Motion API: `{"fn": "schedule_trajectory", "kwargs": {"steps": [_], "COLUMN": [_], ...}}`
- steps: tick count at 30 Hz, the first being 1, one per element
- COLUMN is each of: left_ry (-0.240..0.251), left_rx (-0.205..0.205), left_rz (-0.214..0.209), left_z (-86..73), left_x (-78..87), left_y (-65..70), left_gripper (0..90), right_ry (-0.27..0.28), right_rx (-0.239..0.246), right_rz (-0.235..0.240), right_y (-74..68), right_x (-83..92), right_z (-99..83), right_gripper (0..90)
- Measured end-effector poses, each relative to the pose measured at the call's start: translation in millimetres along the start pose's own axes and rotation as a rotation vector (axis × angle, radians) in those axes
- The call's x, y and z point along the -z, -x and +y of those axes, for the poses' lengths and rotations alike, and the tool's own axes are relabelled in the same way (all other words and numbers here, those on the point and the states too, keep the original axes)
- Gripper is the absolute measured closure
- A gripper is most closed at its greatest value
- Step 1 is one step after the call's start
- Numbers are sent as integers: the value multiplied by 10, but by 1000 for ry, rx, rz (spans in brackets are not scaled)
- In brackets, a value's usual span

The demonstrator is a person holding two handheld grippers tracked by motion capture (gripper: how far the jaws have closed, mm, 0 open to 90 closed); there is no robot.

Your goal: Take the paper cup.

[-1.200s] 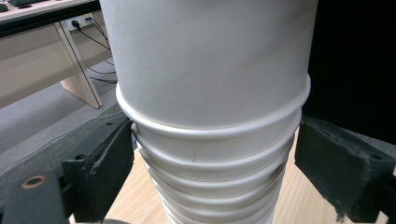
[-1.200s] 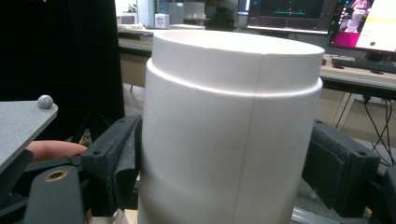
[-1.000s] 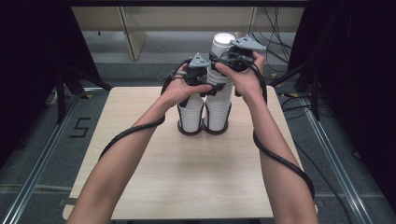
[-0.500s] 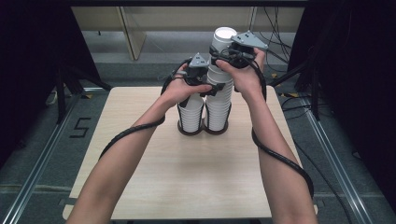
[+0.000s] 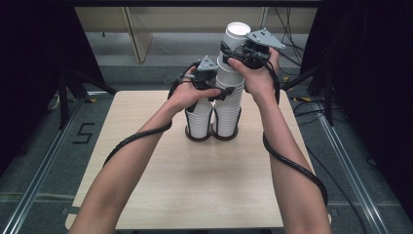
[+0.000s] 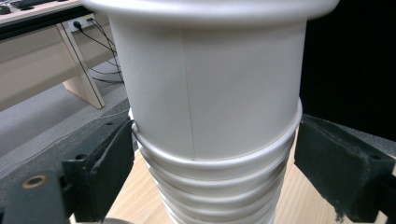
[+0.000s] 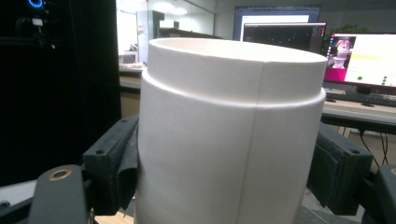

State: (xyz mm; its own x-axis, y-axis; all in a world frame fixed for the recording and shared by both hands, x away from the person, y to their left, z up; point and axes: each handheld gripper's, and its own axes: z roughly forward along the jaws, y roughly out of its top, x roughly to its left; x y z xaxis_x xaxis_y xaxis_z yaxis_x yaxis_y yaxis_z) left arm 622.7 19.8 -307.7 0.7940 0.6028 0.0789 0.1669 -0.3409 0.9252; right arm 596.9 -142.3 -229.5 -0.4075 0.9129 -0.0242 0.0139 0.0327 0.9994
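- Black jaws of the right gripper [image 7: 224, 182] stand on either side of the upturned paper cup [image 7: 231, 135]: the left pad presses its wall, while the right pad sits at the cup's edge, where contact is hard to confirm. I judge them closed on it.
- White and base-up, that top cup [image 5: 237, 41] is held high above the taller stack [image 5: 229, 105], its open mouth apparently still sleeved over the cups below; its long axis runs straight up, in line with the stack.
- Lower down, the left gripper [image 6: 210, 163] brackets the same stack just under the rim of the raised cup. Its left pad touches the nested rims [image 6: 215, 186]; its right pad stands a little clear, so the jaws straddle the stack without a firm clamp that I can confirm.
- Both stacks stand in dark ring holders [image 5: 212, 134] on the wooden table [image 5: 204, 185], toward its far edge; the shorter stack [image 5: 199, 122] is just beside the taller, on the person's left.
- Everything turns on the vertical axis: the right hand [image 5: 258, 78] is the one on the cup and likely needs a straight upward pull, while the left hand [image 5: 187, 92] steadies the cups beneath.
- A sideways tilt could drag a second cup along.
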Motion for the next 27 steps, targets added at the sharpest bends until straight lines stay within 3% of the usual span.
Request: {"fn": "schedule_trajectory", "kwargs": {"steps": [27], "left_ry": [6], "left_rx": [4], "left_rz": [-3], "left_z": [-1], "left_x": [-4], "left_y": [0], "left_gripper": [123], "right_ry": [101], "right_rx": [-25], "right_rz": [-16], "right_y": [15], "right_x": [125], "right_z": [216], "right_gripper": [217]}}
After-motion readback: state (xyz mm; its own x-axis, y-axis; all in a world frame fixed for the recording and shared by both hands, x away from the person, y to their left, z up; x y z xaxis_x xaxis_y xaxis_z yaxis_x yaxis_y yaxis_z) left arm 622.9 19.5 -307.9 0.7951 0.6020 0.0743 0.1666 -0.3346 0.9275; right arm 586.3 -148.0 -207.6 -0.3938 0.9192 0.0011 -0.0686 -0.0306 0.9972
